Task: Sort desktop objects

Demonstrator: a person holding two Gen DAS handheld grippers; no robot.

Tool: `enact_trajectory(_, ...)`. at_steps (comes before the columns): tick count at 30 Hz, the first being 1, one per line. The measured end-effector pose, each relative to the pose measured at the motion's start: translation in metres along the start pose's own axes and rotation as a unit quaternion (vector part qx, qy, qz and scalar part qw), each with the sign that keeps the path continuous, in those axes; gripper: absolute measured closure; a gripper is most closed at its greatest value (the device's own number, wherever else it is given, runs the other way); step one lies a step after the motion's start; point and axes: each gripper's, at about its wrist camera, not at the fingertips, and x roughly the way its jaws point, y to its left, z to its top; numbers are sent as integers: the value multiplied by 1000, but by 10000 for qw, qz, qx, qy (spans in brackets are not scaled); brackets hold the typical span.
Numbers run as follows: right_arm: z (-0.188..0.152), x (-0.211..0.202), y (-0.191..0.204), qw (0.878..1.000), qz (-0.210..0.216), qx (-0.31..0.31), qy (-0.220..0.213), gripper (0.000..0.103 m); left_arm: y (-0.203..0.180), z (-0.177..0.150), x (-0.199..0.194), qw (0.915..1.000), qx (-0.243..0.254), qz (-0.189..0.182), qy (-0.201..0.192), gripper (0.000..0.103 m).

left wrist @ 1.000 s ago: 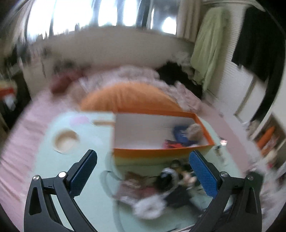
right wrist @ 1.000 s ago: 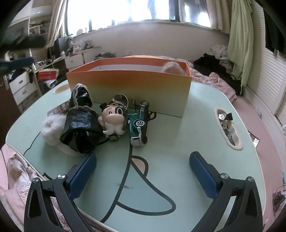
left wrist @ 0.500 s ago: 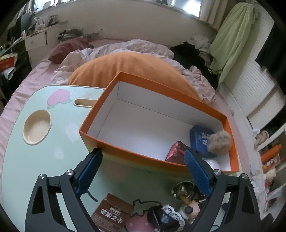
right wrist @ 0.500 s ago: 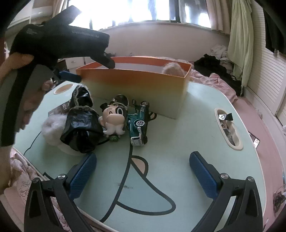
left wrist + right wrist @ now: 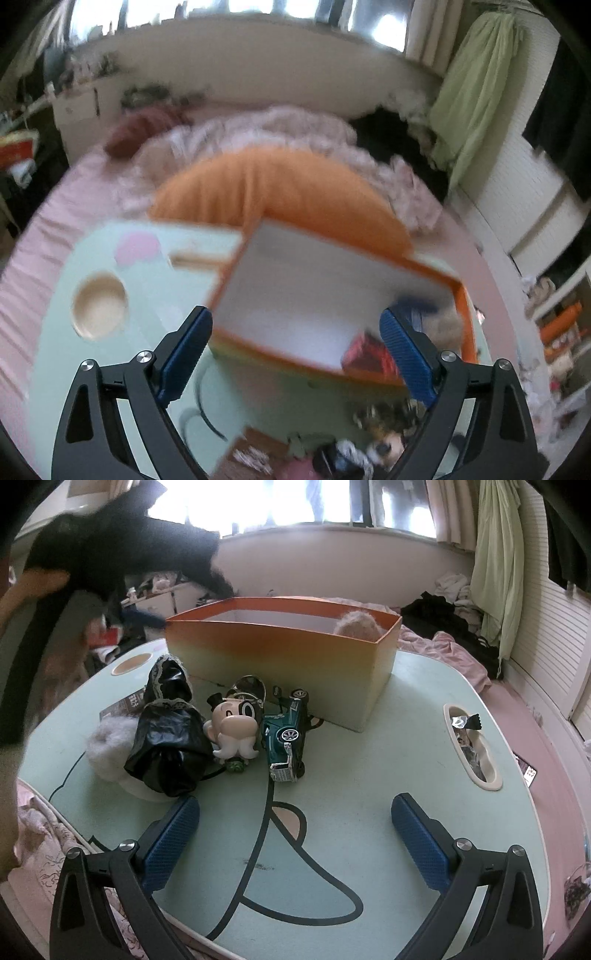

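Observation:
An orange box [image 5: 280,653] stands on the pale green table [image 5: 388,782]. Inside it lie a red packet [image 5: 369,356], a blue item [image 5: 417,306] and a fluffy ball [image 5: 356,627]. In front of it are a green toy car [image 5: 286,738], a moustached figurine [image 5: 234,731], a black lace-trimmed bag [image 5: 166,738], a white fluffy thing [image 5: 107,746] and a brown card [image 5: 127,703]. My left gripper [image 5: 295,352] hovers open over the box's near wall with nothing between its pads; this view is blurred. My right gripper [image 5: 295,838] stands open and empty over bare table, short of the toys.
A gloved hand [image 5: 122,542] with the left gripper is above the box's left end. A round cup recess [image 5: 99,304] lies left of the box. A slot tray [image 5: 471,746] with wrappers is at the right. Behind are an orange cushion [image 5: 277,184] and a bed.
The gloved hand with the left gripper has come into the right wrist view, above the box's left end. The left view has swung and blurred, and its jaws have narrowed slightly. The right gripper is still.

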Motion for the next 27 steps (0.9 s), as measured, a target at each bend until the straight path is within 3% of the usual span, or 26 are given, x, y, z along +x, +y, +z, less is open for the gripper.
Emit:
enact_trajectory(2, 0, 0, 0, 10000, 7, 0, 2, 0, -4, 8, 18, 9987, 336, 175, 345, 11)
enact_trajectory(3, 0, 0, 1, 10000, 12, 4, 6, 0, -5, 6, 31, 9961, 482, 243, 705, 11)
enact_trajectory(4, 1, -2, 1, 10000, 35, 11, 11, 1, -9, 3, 31, 9947, 727, 478, 548, 16)
enact_trajectory(6, 9, -14, -3, 9995, 225, 118, -176, 19, -14, -10, 31, 9889, 1079, 836, 592, 21)
enact_trajectory(8, 28, -30, -12, 9982, 246, 194, -513, 27, -15, -24, 20, 9888, 1168, 781, 503, 22)
enact_trajectory(11, 78, -47, -22, 9950, -93, 125, -990, 27, -11, -35, 13, 9911, 1057, 651, 480, 22)
enact_trajectory(13, 116, -35, -27, 9974, -226, -9, -690, 33, -6, -39, 10, 9937, 836, 501, 558, 22)
enact_trajectory(15, 146, -10, -37, 9999, -29, 124, -75, 51, -5, -39, 11, 9946, 797, 422, 523, 22)
enact_trajectory(16, 158, 4, -43, 9992, 128, 275, 243, 53, -3, -39, 11, 9954, 760, 360, 459, 22)
enact_trajectory(19, 179, 39, -46, 9939, 371, 427, 945, 61, 2, -40, 7, 9969, 557, 143, 540, 22)
enact_trajectory(21, 184, 49, -43, 9926, 346, 377, 1100, 71, 9, -44, -4, 9984, 398, -45, 404, 22)
enact_trajectory(23, 190, 57, -35, 9926, 172, 146, 1197, 71, 15, -47, -19, 9995, 220, -149, 176, 22)
enact_trajectory(27, 180, 87, -29, 9829, -582, -181, 1736, 73, 19, -50, -32, 9997, 121, -199, 42, 22)
